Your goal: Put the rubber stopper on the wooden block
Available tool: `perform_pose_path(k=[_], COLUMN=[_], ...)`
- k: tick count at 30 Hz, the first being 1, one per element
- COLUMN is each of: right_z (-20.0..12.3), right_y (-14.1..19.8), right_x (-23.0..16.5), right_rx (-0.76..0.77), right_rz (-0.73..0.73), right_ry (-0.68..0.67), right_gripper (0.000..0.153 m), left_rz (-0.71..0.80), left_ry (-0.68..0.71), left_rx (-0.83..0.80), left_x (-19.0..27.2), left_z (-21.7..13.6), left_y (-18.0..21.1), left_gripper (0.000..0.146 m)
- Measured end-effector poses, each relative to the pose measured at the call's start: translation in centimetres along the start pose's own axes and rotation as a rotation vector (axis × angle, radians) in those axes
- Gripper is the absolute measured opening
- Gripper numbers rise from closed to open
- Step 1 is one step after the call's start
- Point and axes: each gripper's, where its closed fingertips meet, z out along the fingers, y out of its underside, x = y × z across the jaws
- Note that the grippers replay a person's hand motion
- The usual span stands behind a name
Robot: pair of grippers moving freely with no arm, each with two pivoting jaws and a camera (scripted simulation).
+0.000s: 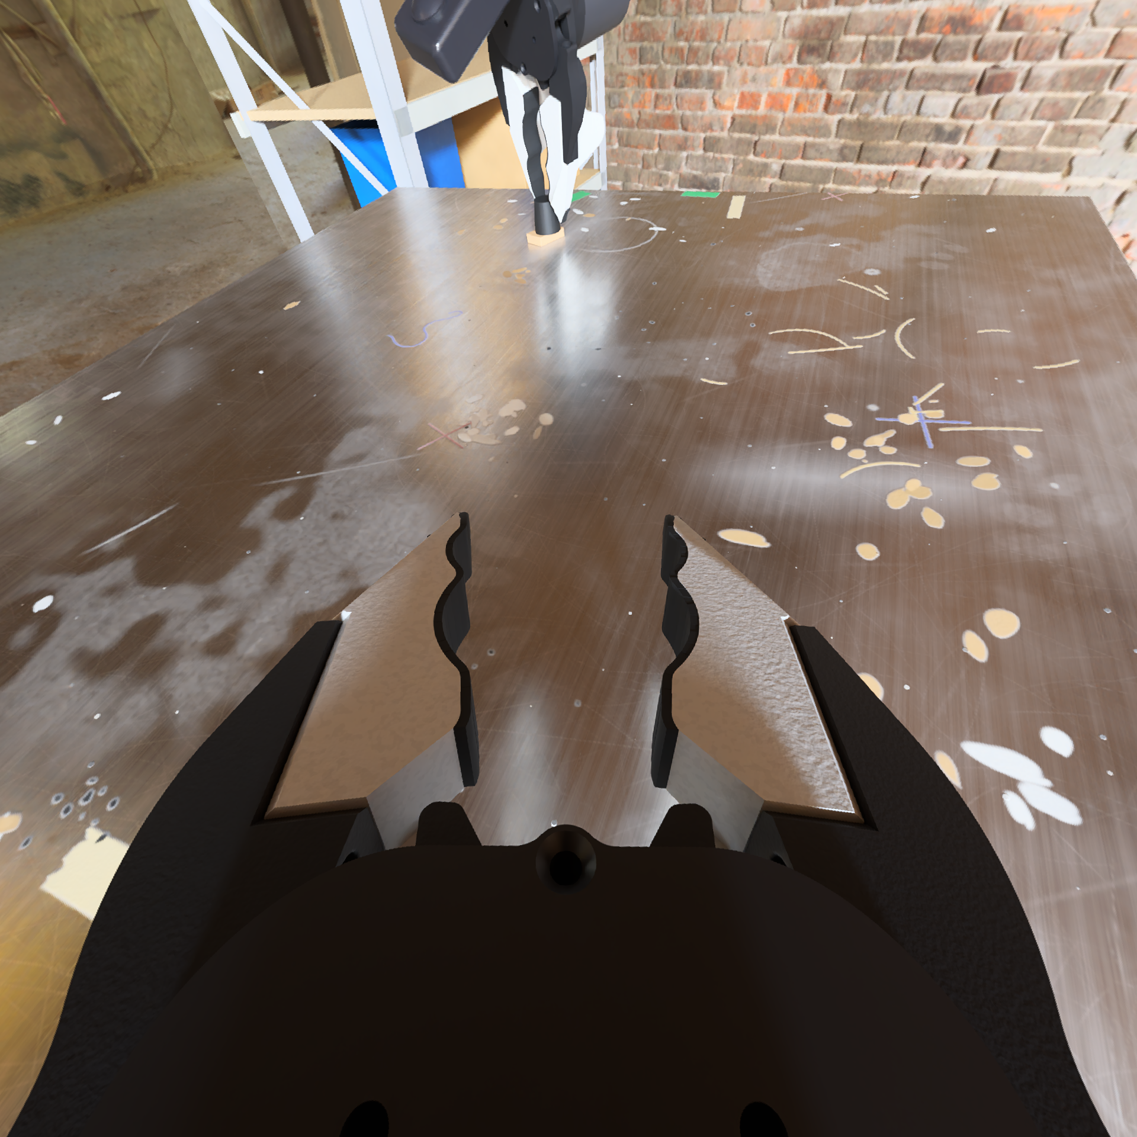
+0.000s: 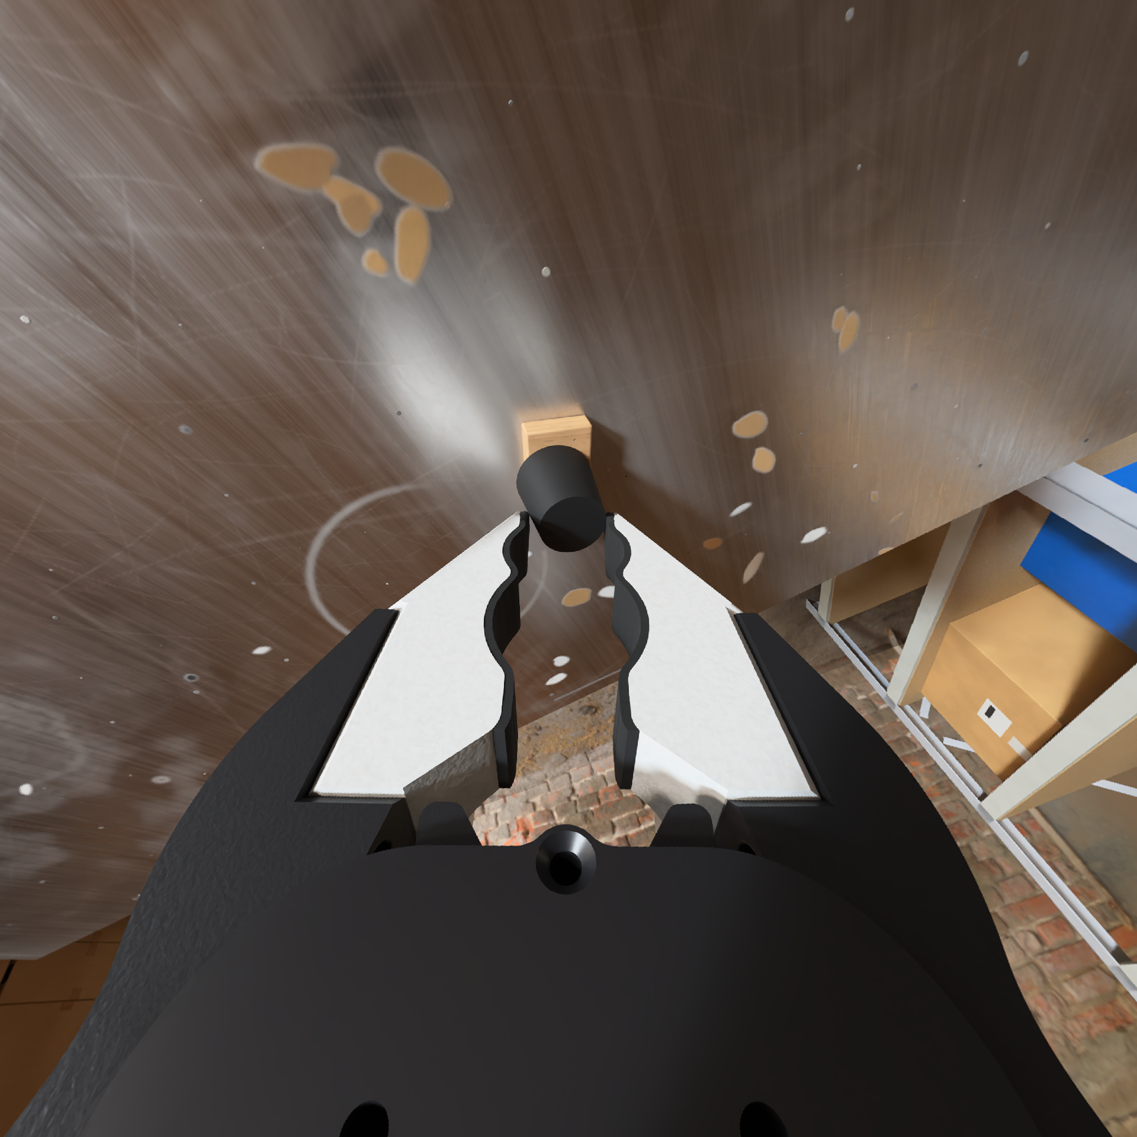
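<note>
A black rubber stopper [image 2: 557, 492] is held between the fingertips of my right gripper [image 2: 566, 520], which is shut on it. The stopper stands on a small pale wooden block [image 2: 554, 434] lying on the scratched brown table [image 2: 184, 369]. In the left wrist view the stopper [image 1: 546, 216] sits on the block [image 1: 545, 239] at the table's far side, with the right gripper [image 1: 550, 206] reaching down onto it from above. My left gripper [image 1: 566, 523] is open and empty, low over the near part of the table [image 1: 615, 369].
A white metal shelf rack [image 1: 394, 104] with cardboard boxes [image 2: 1015, 677] and a blue panel stands past the table's far edge. A brick wall [image 1: 861, 92] runs behind. The block lies near that far edge; paint spots and scratches mark the tabletop.
</note>
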Motion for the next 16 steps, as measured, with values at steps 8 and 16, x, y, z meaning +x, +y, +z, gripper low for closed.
perform_pose_path(k=[8, 16], right_z=[-4.4, -15.3], right_y=[-0.7, -6.6], right_x=[0.8, -5.1], right_rx=[0.128, 0.696], right_rz=[0.039, 0.107], right_ry=[0.049, -0.026], right_gripper=[0.049, 0.058], left_rz=[0.001, -0.009], left_ry=[0.001, -0.013], left_rx=[-0.003, 0.001], left_x=[0.0, -0.3], left_z=[0.0, 0.0], left_y=[0.1, -0.1], left_gripper=[0.063, 0.062])
